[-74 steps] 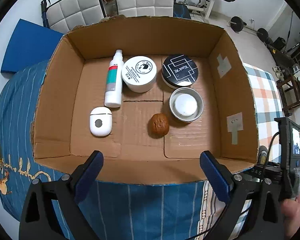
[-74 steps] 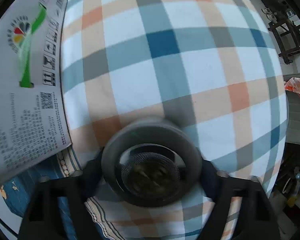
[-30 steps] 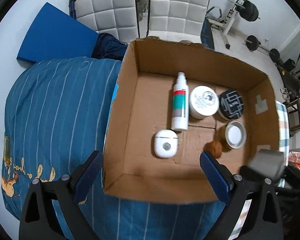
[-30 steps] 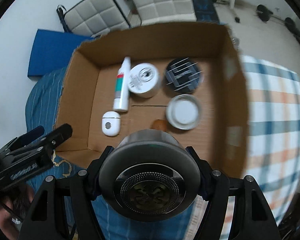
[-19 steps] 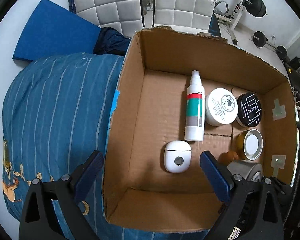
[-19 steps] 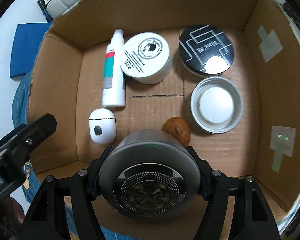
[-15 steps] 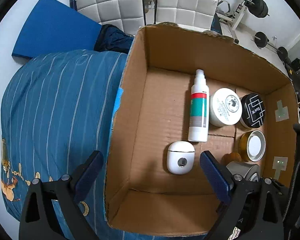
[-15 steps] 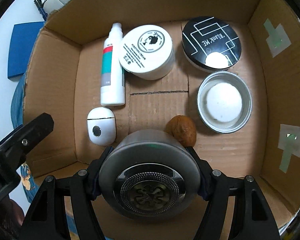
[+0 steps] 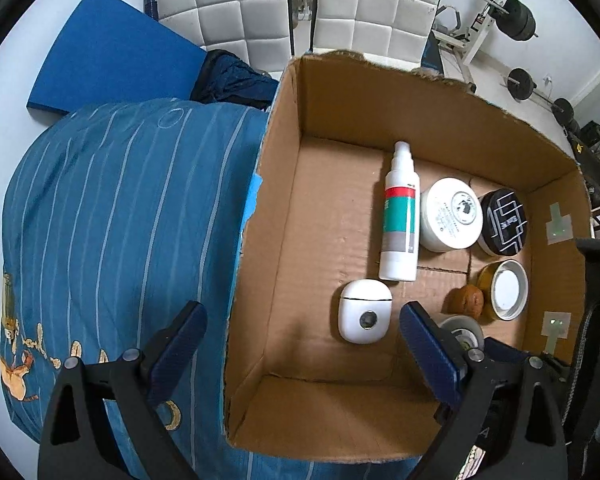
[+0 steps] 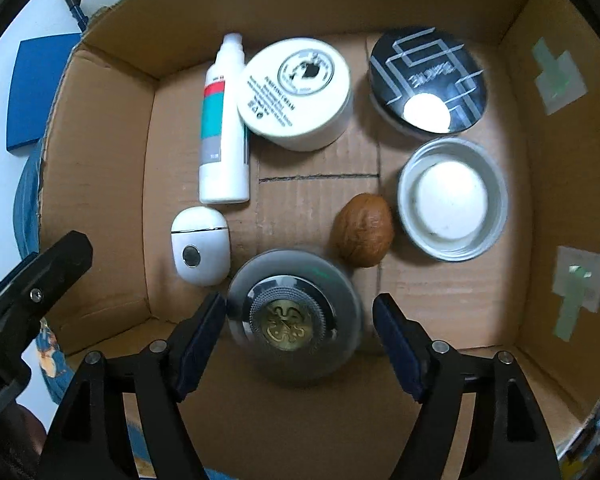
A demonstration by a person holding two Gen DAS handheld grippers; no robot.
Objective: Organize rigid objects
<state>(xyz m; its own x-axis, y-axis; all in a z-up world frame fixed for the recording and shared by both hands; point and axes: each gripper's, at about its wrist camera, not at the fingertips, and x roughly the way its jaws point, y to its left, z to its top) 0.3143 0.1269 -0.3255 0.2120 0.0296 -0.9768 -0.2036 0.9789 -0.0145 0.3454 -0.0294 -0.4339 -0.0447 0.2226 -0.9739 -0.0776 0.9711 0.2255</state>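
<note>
Jaws of your right gripper (image 10: 298, 336) are opening off the round metal shaver head (image 10: 294, 316); it looks rigid, slick: regrip its rim, left gripper (image 9: 300, 344) spread, empty.

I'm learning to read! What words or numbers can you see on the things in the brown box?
"PURIFYING CREAM" – on the round white jar's lid, under a small black picture.
Black round tin with silver lines: its silver word is too blurred to read here.
White spray bottle with red, teal and grey bands: tiny print, too small to read.
Round grey metal case with a gold emblem: a pattern only, no words.
</note>
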